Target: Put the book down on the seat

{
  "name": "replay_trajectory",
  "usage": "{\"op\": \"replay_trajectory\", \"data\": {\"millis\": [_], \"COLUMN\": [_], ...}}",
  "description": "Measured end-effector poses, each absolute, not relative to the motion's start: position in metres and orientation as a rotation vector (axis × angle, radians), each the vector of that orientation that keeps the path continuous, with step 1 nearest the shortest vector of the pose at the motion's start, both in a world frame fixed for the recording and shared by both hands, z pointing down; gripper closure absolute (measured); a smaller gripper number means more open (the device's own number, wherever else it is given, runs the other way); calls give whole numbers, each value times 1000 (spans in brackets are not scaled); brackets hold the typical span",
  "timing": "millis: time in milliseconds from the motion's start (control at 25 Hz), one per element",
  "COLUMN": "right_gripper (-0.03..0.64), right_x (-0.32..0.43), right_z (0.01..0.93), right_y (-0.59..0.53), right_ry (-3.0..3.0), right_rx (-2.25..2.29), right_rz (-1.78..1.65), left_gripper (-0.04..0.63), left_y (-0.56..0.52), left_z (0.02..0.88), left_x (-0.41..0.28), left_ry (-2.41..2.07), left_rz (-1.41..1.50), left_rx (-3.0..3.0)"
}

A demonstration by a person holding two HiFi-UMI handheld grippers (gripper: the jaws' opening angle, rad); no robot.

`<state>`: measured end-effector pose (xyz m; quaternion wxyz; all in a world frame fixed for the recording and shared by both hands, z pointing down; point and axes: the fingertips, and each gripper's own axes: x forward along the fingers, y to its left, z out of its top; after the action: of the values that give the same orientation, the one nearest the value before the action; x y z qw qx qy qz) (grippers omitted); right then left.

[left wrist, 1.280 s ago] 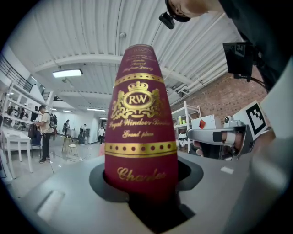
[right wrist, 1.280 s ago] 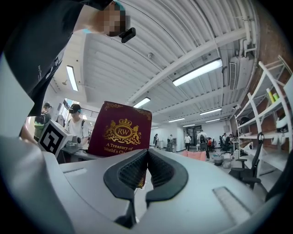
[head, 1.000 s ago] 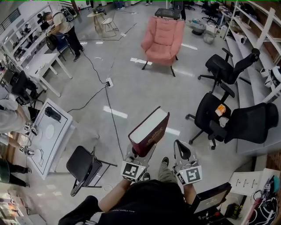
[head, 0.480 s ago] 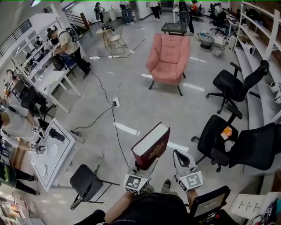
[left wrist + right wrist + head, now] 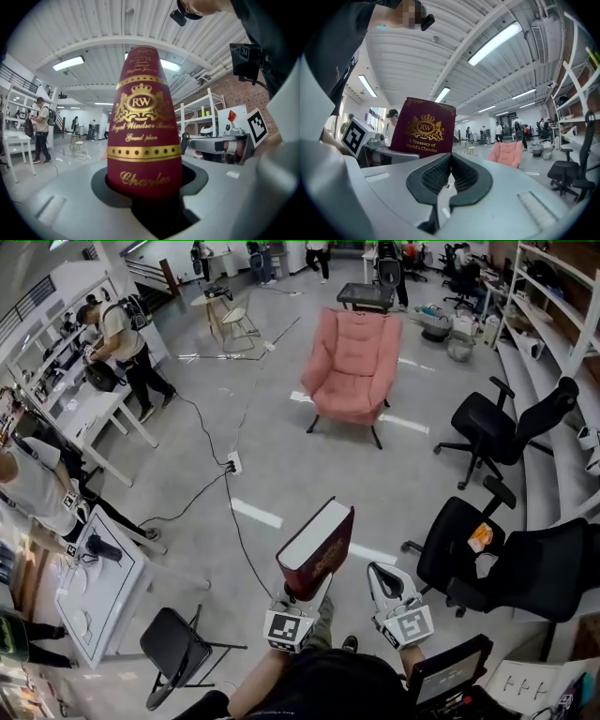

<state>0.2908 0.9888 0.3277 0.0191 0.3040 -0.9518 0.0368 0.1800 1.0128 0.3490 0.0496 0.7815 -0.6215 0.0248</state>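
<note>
1. We hold one claw in each hand, both low in the head view, above a grey floor (image 5: 281,456).
2. Our left claw (image 5: 302,592) is closed partway on a thick dark red book (image 5: 316,547) and grips it by its lower end.
3. The book rises out of that claw and leans forward and to the right. Its white page edges show on the upper left side.
4. In the left gripper view, the book's spine with its gold lettering fills the gap between the jaws. Both sides press against it.
5. Our right claw (image 5: 379,571) sits just to the right of the left claw. Its jaws are fully together with nothing between them, and it does not touch the book.
6. A pink armchair (image 5: 353,367) stands well ahead of both claws, across open floor. The book is up in the air, well apart from its seat.
7. A black office chair (image 5: 459,545) is near the right claw, on its right side.
8. A black folding chair (image 5: 173,643) stands off to the left of the left claw.
</note>
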Motion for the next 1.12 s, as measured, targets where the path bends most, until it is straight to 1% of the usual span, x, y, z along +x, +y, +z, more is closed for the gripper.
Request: {"op": "replay_trajectory", "data": {"millis": [200,440,640,880,1120], "right_gripper": [606,606,606,606,606], "right_x": [253,179,133,103,99], "right_z": [322,298,308,318,336], "right_y": [928,867,826,780,707], "right_ry": [-2907,-2909,-2896,-2875,-2872], "right_rx": [983,952,938,922,971], "right_rz": [90,50,64,94,163], "left_gripper": [364,364,364,364,364], "left_y": [941,869,819,779,716], "left_z": [361,348,364,393,407], "left_x": [140,82,36,8,-1], "left_ry": [-1842,-1769,-1706,-1640,-1617], "left_rz": [76,65,119,161,215], "left_rx": [2360,2405,2374,2299,2293]}}
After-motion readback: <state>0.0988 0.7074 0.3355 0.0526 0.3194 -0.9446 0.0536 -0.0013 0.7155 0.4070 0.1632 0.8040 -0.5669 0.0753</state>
